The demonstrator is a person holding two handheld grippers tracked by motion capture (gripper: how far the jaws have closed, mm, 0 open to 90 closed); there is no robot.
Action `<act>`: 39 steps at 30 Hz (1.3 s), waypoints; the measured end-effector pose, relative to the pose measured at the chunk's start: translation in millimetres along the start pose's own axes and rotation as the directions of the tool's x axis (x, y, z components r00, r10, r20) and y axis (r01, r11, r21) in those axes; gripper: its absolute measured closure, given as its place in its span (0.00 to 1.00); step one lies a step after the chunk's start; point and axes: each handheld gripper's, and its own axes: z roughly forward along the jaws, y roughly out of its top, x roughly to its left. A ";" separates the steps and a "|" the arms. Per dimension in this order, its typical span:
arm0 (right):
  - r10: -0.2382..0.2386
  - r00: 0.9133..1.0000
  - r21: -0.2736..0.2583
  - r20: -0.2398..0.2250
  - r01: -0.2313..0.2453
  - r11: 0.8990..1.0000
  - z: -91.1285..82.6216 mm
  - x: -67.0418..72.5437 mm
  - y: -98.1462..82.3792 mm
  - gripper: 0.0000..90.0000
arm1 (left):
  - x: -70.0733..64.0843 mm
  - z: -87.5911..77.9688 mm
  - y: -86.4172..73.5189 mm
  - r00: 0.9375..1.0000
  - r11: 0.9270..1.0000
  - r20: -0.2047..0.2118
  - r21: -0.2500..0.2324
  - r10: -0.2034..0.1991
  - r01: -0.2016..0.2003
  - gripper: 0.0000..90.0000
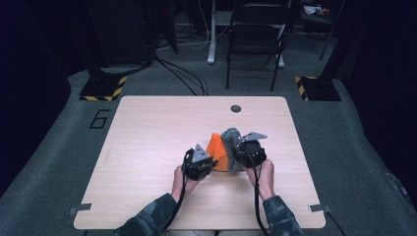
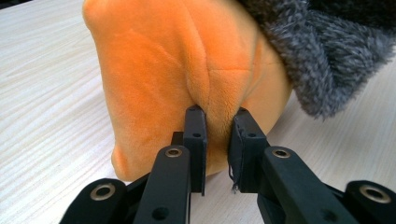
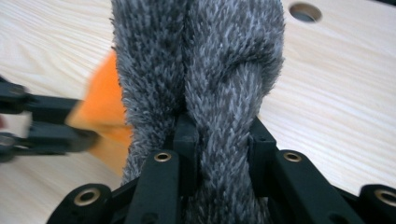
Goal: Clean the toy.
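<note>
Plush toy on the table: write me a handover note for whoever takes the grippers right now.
Left gripper: shut on a fold of the orange plush.
Right gripper: shut on a fold of the grey fur.
The toy sits mid-table, between both grippers, orange part on the person's left, grey part on the right; the two parts are joined or touching.
Done: both sides are gripped.
Left: whatever comes after the grip, probably pulling apart or turning the toy; the goal cannot be read from here.
</note>
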 end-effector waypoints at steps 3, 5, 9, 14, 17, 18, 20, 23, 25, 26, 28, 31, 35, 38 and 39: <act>0.038 0.999 0.022 0.003 -0.038 0.999 4.2 -10.3 -4.8 0.79 | 0.5 0.5 -0.6 1.000 1.000 0.001 0.001 -0.002 0.002 0.87; 0.049 0.999 0.027 0.002 -0.049 0.998 7.7 -17.2 -8.7 0.80 | 0.8 0.8 -0.8 1.000 1.000 0.001 0.002 -0.001 0.001 0.87; 0.083 0.996 0.064 0.033 -0.085 0.994 16.0 -29.1 -18.0 0.80 | 1.8 1.1 -1.6 1.000 1.000 0.006 0.003 -0.004 0.004 0.87; 0.116 0.992 0.126 0.041 -0.120 0.985 30.1 -41.2 -32.5 0.80 | 3.8 1.8 -3.4 1.000 1.000 0.015 -0.002 0.003 -0.003 0.87; 0.123 0.991 0.153 0.044 -0.129 0.980 33.3 -44.8 -35.3 0.80 | 4.2 1.9 -4.0 1.000 1.000 0.014 -0.004 -0.005 0.005 0.87; 0.121 0.992 0.151 0.045 -0.126 0.980 31.9 -45.5 -34.4 0.80 | 4.2 1.8 -4.0 1.000 1.000 0.014 -0.005 -0.005 0.005 0.87; 0.113 0.992 0.126 0.049 -0.118 0.985 23.8 -46.2 -28.4 0.80 | 4.8 1.6 -4.1 1.000 1.000 0.013 -0.005 -0.003 0.003 0.86; 0.109 0.993 0.049 0.043 -0.111 0.993 1.3 -41.7 -12.3 0.80 | 4.4 1.6 -4.2 1.000 1.000 0.016 -0.007 -0.008 0.008 0.86; 0.090 0.996 -0.006 0.018 -0.090 0.996 -13.5 -32.3 -1.1 0.80 | 3.1 1.5 -4.0 1.000 1.000 0.018 -0.008 -0.002 0.002 0.86; 0.066 0.998 -0.033 0.003 -0.066 0.997 -18.9 -26.3 3.7 0.80 | 2.6 1.5 -3.9 1.000 1.000 0.018 -0.007 0.006 -0.006 0.86; 0.027 0.998 -0.070 -0.049 -0.030 0.997 -25.7 -11.8 11.0 0.79 | 1.1 1.3 -3.8 1.000 1.000 0.021 -0.006 0.010 -0.010 0.86; -0.040 0.995 -0.062 -0.088 0.034 0.997 -22.0 12.6 14.6 0.79 | 0.1 1.5 -3.9 1.000 1.000 0.015 -0.010 0.020 -0.019 0.86; -0.107 0.994 -0.007 -0.009 0.107 0.994 -4.1 26.1 8.3 0.79 | 1.0 2.3 -5.3 1.000 1.000 0.023 -0.007 0.021 -0.020 0.86; -0.073 0.997 0.000 -0.010 0.073 0.997 -3.2 16.9 7.0 0.79 | 0.3 2.8 -5.3 1.000 1.000 0.014 -0.013 0.026 -0.025 0.86; -0.080 0.997 0.001 -0.005 0.080 0.997 -3.1 13.7 6.3 0.79 | 1.1 2.3 -5.1 0.999 1.000 0.019 -0.009 0.030 -0.030 0.86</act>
